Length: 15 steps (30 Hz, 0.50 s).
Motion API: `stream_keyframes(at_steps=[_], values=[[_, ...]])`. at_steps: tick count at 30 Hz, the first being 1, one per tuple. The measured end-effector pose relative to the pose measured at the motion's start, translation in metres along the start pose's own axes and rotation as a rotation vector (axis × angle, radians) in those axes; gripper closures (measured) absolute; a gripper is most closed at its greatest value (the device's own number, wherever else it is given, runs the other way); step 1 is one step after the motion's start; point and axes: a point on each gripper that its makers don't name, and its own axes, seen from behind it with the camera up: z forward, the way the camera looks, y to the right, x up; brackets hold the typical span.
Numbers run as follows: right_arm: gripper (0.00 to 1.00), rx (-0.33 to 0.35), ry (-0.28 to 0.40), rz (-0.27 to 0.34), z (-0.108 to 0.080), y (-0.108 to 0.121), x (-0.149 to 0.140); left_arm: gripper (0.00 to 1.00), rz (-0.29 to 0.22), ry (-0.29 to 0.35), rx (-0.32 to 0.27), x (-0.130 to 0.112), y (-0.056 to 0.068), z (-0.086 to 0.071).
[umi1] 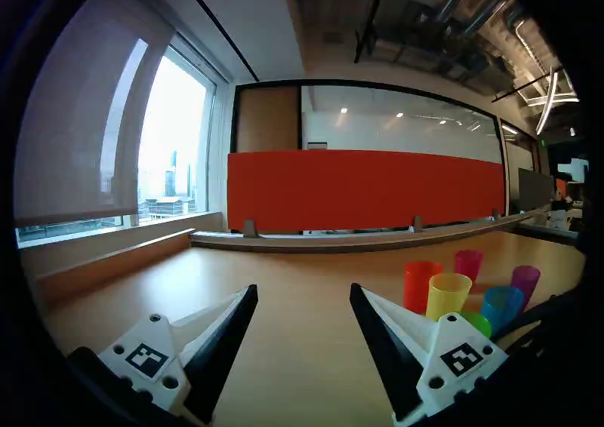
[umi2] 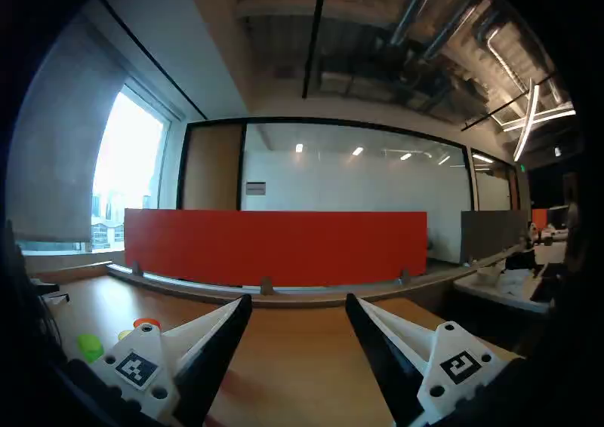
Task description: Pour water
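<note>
We count two grippers and six cups. The left gripper point(umi1: 302, 287) hangs low over the surface point(umi1: 302, 367) with its jaws spread wide, bare wood showing between them. The right gripper point(umi2: 298, 297) sits the same way, jaws spread apart.

In the left gripper view the cups point(umi1: 468, 295) stand in a tight cluster on the right, just beyond the right-hand finger. There is one orange cup point(umi1: 419, 284), one yellow cup point(umi1: 447, 295), one pink cup point(umi1: 468, 263), one purple cup point(umi1: 525, 280), one blue cup point(umi1: 502, 305) and one green cup point(umi1: 477, 321), the last partly hidden by the finger. We cannot tell whether any holds water. In the right gripper view a green rim point(umi2: 90, 344) and an orange rim point(umi2: 146, 323) peek out low on the left.

The surface is long, pale wood. One red partition point(umi1: 362, 189) runs along its far edge, with a glass wall point(umi1: 392, 118) behind it. One tall window point(umi1: 170, 148) with a blind lies to the left. Pipes point(umi1: 468, 12) and light strips point(umi1: 551, 95) cross the ceiling.
</note>
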Motion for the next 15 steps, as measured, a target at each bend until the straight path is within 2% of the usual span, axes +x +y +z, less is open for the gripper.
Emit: stream_keyframes(at_steps=[8, 15], values=[[0.02, -0.006, 0.001, -0.004, 0.012, -0.001, -0.021, 0.10, 0.000, 0.000, 0.000, 0.000, 0.001, 0.000], [0.01, 0.027, 0.025, 0.004, 0.016, -0.007, -0.044, 0.10, 0.000, 0.000, 0.000, 0.000, 0.001, 0.000]])
